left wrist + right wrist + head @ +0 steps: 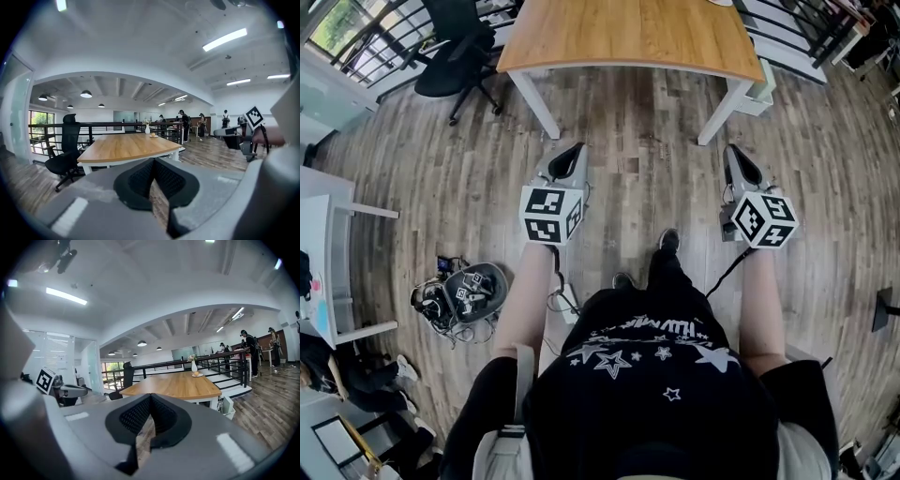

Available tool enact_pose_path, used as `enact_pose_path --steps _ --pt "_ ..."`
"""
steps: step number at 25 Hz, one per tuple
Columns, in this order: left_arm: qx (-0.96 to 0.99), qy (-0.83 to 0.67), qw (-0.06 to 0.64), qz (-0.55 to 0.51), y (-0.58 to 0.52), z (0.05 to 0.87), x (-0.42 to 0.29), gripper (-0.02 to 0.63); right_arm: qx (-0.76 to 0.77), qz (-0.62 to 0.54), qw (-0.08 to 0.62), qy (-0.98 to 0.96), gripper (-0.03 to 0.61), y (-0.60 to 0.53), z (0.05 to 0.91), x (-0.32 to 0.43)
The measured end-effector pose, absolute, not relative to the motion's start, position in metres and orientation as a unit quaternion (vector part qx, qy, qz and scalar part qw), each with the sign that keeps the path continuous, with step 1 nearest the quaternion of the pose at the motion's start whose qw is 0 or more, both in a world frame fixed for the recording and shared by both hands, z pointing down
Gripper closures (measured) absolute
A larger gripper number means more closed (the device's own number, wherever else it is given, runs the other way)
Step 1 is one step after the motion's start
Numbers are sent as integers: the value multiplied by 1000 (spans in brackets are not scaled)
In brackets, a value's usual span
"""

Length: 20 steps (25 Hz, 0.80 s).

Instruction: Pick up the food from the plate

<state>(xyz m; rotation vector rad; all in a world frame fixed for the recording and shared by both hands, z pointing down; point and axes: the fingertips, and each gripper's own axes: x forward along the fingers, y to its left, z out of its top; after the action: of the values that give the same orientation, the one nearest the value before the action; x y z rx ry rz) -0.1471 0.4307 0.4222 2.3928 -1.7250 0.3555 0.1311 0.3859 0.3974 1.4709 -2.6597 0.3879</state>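
Observation:
A small plate with a round piece of food (pixel 153 135) sits at the far end of a long wooden table (pixel 628 37), beside a white vase with flowers (pixel 147 128). The right gripper view shows the same plate (pixel 197 374) and vase (pixel 194 365), small and far off. I stand a step back from the table's near edge. My left gripper (pixel 574 150) and right gripper (pixel 733 152) are held over the floor, pointing at the table. Both are shut with nothing between the pads. The head view cuts off the table's far end, so the plate is hidden there.
A black office chair (pixel 455 56) stands left of the table. A white bin (pixel 761 92) sits by the table's right leg. Cables and gear (pixel 459 292) lie on the floor at my left, near a white shelf (pixel 328 234). People stand beyond the railing (pixel 187 124).

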Motion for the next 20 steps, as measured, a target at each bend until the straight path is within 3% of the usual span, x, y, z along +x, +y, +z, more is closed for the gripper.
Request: enact_pose_path --steps 10,20 --pt "805 -566 130 119 432 464 -154 612 489 145 57 -858 578 365 423 129" --pt "780 -591 167 119 347 484 -170 612 462 176 51 -868 578 243 444 100"
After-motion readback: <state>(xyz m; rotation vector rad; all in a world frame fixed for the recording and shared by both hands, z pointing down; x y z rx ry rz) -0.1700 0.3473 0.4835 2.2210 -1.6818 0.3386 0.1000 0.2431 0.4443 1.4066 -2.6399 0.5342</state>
